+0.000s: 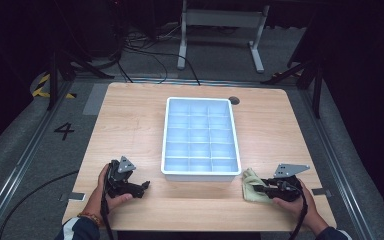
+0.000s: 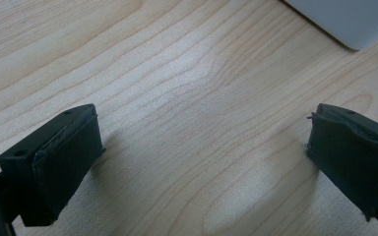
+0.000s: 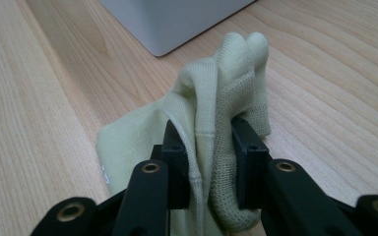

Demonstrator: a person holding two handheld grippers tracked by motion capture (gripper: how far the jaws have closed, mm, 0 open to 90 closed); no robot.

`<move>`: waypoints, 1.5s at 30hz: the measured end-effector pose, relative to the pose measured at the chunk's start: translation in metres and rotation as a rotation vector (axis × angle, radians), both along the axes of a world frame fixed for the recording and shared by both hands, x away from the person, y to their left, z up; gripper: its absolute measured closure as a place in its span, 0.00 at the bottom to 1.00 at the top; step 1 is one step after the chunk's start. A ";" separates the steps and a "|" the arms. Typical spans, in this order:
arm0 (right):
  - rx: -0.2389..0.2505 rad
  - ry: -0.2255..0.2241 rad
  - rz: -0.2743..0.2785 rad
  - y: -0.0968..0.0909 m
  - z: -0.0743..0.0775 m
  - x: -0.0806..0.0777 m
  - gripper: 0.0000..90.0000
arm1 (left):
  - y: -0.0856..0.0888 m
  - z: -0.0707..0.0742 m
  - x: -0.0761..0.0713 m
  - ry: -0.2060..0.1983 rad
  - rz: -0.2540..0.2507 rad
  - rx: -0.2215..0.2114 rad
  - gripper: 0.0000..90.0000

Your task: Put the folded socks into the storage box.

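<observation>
A pale green knitted cloth (image 3: 211, 103) lies bunched on the wooden table (image 1: 130, 120), just off the near right corner of the white tray (image 1: 167, 150). My right gripper (image 3: 207, 147) is shut on a raised fold of it, the fabric squeezed between both pads. In the high view the cloth (image 1: 250, 179) sits in front of my right gripper (image 1: 256, 188) at the table's near right. My left gripper (image 1: 144, 187) rests at the near left, held by a hand. Its jaws stand wide apart over bare wood in the left gripper view (image 2: 204, 147), nothing between them.
The white tray, divided into several empty compartments, stands in the middle of the table; its corner (image 2: 344, 22) shows in the left gripper view and its wall (image 3: 177, 19) in the right gripper view. A round hole (image 1: 234, 100) marks the far edge. Dark floor and cables lie beyond.
</observation>
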State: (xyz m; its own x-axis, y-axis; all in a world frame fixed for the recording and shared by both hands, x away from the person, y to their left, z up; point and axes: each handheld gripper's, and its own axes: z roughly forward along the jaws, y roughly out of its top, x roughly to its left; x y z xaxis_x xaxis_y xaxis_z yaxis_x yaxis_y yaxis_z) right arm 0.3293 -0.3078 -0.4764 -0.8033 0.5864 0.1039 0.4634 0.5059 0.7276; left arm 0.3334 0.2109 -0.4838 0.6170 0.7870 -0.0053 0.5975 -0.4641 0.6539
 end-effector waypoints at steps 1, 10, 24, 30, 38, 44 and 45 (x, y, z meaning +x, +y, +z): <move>-0.001 -0.006 0.000 0.000 0.000 0.000 0.80 | 0.000 0.000 0.000 0.000 0.000 0.000 0.00; 0.016 -0.045 -0.014 -0.009 0.006 -0.005 0.81 | 0.000 0.000 0.000 0.000 0.000 0.000 0.00; 0.102 -0.119 -0.081 -0.034 0.025 -0.008 0.81 | 0.000 0.000 0.000 0.000 0.001 0.000 0.00; 0.127 -0.148 -0.099 -0.039 0.035 -0.006 0.81 | 0.000 0.000 0.000 0.000 0.001 0.000 0.00; 0.139 -0.185 -0.110 -0.041 0.046 -0.003 0.81 | 0.000 0.000 0.000 0.000 0.001 0.000 0.00; 0.136 -0.209 -0.105 -0.040 0.056 0.000 0.81 | 0.000 0.000 0.000 0.000 0.001 0.000 0.00; 0.136 -0.217 -0.105 -0.040 0.057 0.001 0.81 | 0.000 0.000 0.000 0.000 0.001 0.000 0.00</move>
State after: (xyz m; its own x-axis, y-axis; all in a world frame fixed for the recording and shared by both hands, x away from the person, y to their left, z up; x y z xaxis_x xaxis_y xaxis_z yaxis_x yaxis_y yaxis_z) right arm 0.3302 -0.3478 -0.4191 -0.7507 0.6603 0.0194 0.3339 0.3540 0.8736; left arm 0.3333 0.2108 -0.4838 0.6162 0.7876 -0.0054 0.5981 -0.4635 0.6538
